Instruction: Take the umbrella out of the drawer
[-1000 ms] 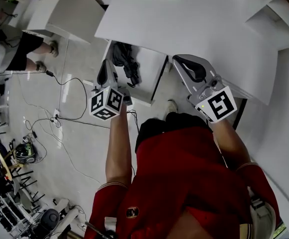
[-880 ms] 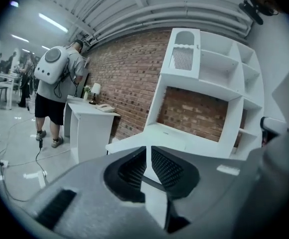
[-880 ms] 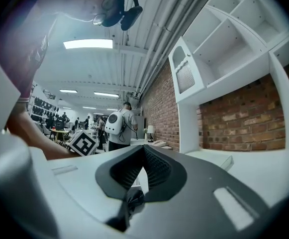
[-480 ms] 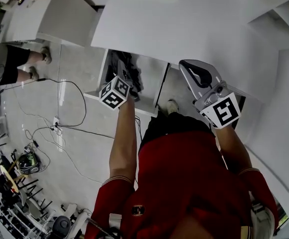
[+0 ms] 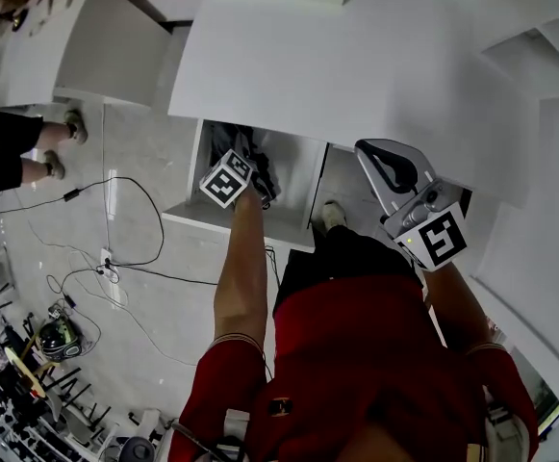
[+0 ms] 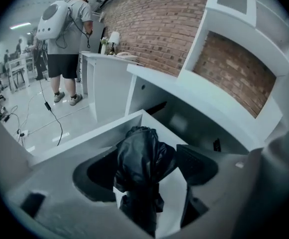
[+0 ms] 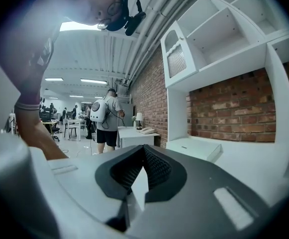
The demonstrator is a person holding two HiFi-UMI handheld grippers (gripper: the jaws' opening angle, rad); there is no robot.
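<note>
left gripper (image 6: pixel 149 167): jaws opening, already wide, black folded umbrella (image 6: pixel 143 153) between them, pads not pressing it | umbrella: lying in open white drawer (image 5: pixel 185 216) under the desk (image 5: pixel 356 65) | right gripper (image 7: pixel 143 152): jaws together, empty, held beside the desk

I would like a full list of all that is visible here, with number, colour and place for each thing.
desk: one, white, in front of the person.
drawer: one, white, open under the desk.
umbrella: one, black, folded, in the drawer.
brick wall: one, red-brown, behind the desk.
cables: several, black, on the floor.
bystander: one, white backpack, standing far off.
left gripper: one, grey, jaws opening, umbrella between them.
right gripper: one, grey, jaws together, empty, above the desk.
</note>
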